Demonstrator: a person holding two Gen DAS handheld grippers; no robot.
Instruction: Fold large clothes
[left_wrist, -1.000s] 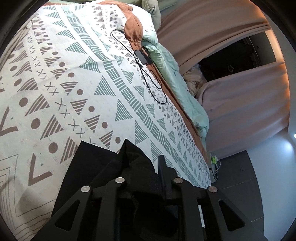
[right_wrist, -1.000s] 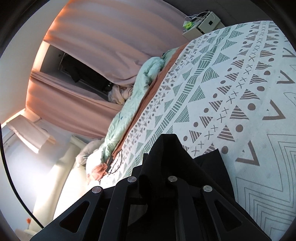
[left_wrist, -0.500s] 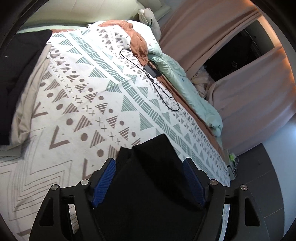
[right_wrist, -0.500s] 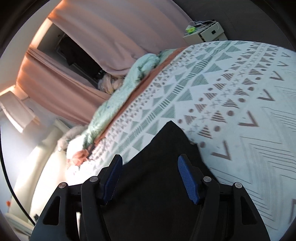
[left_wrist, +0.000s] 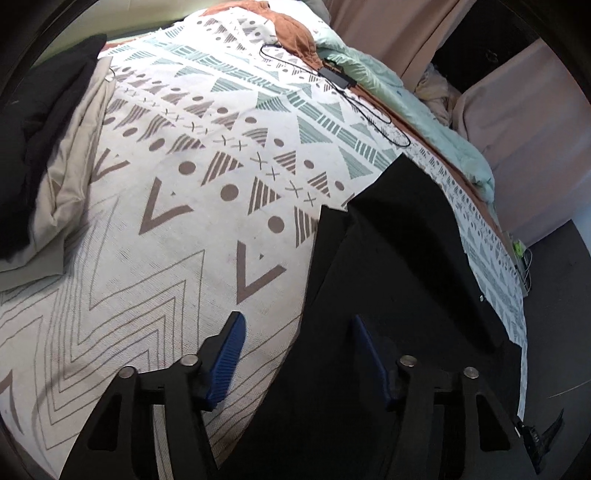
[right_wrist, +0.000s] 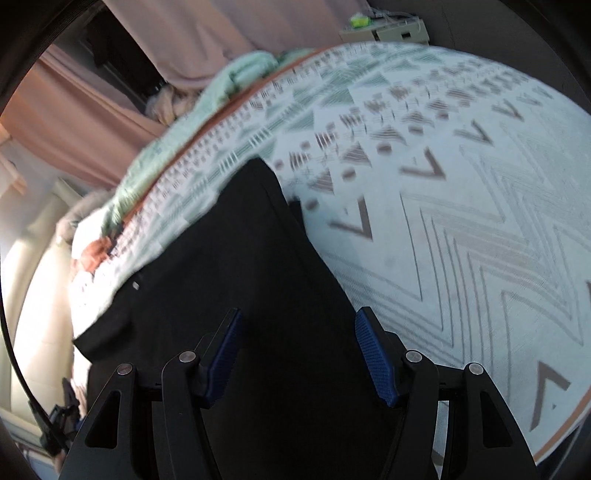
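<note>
A matte black garment (left_wrist: 399, 258), folded into a long flat slab with a crisp edge, lies on the woven bedspread (left_wrist: 177, 229) printed with triangles, dots and chevrons. The left hand-held gripper (left_wrist: 295, 354), tilted downward, straddles the garment's left edge, ribbed blue pads closing without touching cloth. The right hand-held gripper (right_wrist: 297, 350) hangs open directly above the garment.
</note>
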